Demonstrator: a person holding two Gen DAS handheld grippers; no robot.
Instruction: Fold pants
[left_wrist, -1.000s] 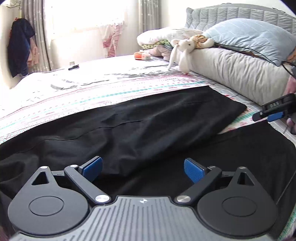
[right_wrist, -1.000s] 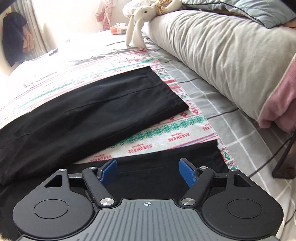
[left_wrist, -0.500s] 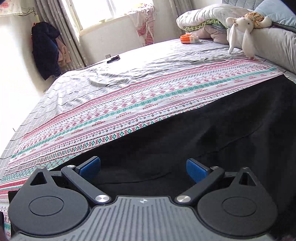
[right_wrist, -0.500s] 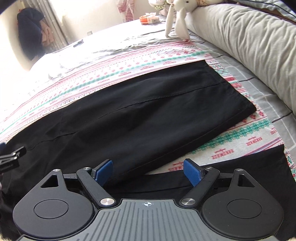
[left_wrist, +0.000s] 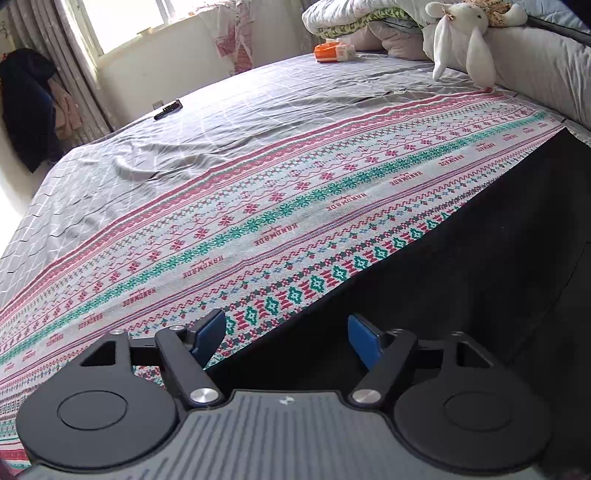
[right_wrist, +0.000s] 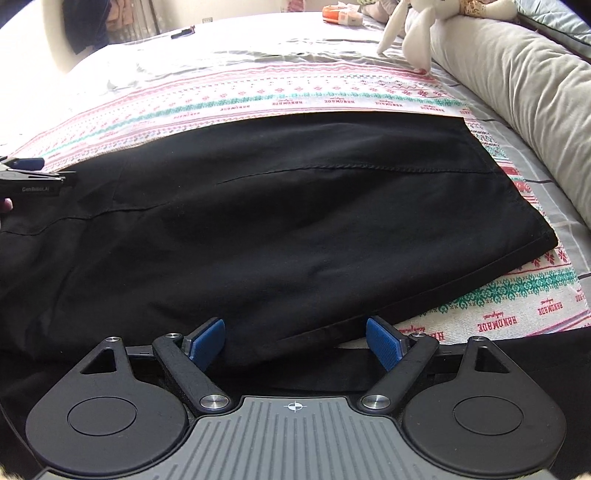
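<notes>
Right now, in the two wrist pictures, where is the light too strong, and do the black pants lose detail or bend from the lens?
Left wrist view: the window is blown out; the pants are almost flat black. Right wrist view: the far grey sheet is washed white, seams on the pants still show, and the patterned blanket edge bows from fisheye distortion.
</notes>
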